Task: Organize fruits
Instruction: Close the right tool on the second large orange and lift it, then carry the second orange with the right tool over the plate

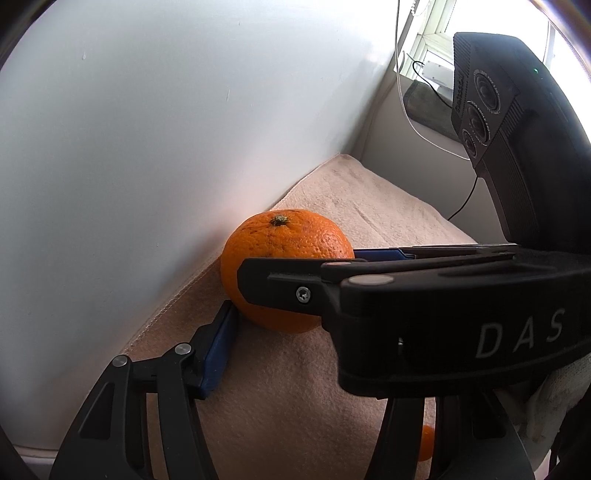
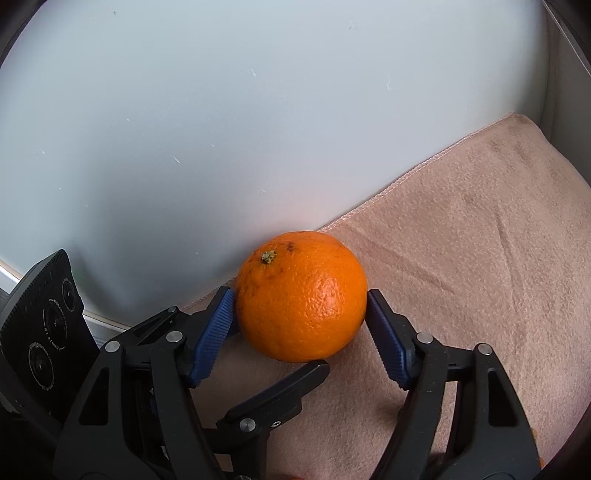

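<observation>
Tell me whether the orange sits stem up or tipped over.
Stem up, slightly tilted: the orange rests on the towel with its stem near the top.

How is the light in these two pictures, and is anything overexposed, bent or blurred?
Left wrist view: the window at top right is blown out white, the wall curves from the fisheye, and the nearby right gripper across the frame looks slightly soft. Right wrist view: even, soft light, a small highlight on the orange, a faint shadow under it on the towel, and sharp focus.
</observation>
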The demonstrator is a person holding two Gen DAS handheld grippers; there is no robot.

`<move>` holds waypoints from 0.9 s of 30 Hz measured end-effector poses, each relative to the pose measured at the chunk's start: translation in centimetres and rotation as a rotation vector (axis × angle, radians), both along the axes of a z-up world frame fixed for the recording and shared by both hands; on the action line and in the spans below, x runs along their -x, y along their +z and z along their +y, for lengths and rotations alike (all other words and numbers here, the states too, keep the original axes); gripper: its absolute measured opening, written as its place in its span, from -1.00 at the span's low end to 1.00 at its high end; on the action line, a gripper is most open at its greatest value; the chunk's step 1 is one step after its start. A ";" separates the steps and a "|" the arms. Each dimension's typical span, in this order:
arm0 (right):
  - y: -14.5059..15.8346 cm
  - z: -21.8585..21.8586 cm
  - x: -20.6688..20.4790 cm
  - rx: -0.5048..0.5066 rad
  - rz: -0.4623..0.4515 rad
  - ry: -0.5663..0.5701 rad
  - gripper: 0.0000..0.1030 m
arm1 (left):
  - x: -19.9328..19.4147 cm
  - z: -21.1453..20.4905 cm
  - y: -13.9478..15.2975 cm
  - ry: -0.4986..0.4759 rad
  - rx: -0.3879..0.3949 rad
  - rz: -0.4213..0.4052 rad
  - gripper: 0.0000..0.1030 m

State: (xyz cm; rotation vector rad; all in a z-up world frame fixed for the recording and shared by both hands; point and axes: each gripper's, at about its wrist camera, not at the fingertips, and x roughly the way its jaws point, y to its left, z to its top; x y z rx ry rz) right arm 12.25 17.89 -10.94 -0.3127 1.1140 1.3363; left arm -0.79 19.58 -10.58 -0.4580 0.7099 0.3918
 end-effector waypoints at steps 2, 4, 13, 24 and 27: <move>0.5 -0.6 0.1 -0.006 -0.002 -0.007 0.45 | 0.1 -0.2 0.3 -0.005 -0.003 -0.004 0.13; 0.6 -1.0 0.1 -0.013 -0.006 -0.017 0.45 | 0.2 -0.6 0.6 -0.011 -0.005 -0.011 0.13; 2.5 -4.7 0.7 -0.040 -0.027 -0.059 0.45 | 0.4 -2.5 2.1 -0.052 -0.026 -0.048 0.12; 4.9 -8.6 1.1 -0.072 -0.059 -0.100 0.45 | 1.0 -4.9 4.1 -0.096 -0.051 -0.084 0.12; 5.5 -9.3 1.3 -0.080 -0.065 -0.114 0.45 | 1.1 -5.6 4.5 -0.111 -0.057 -0.094 0.12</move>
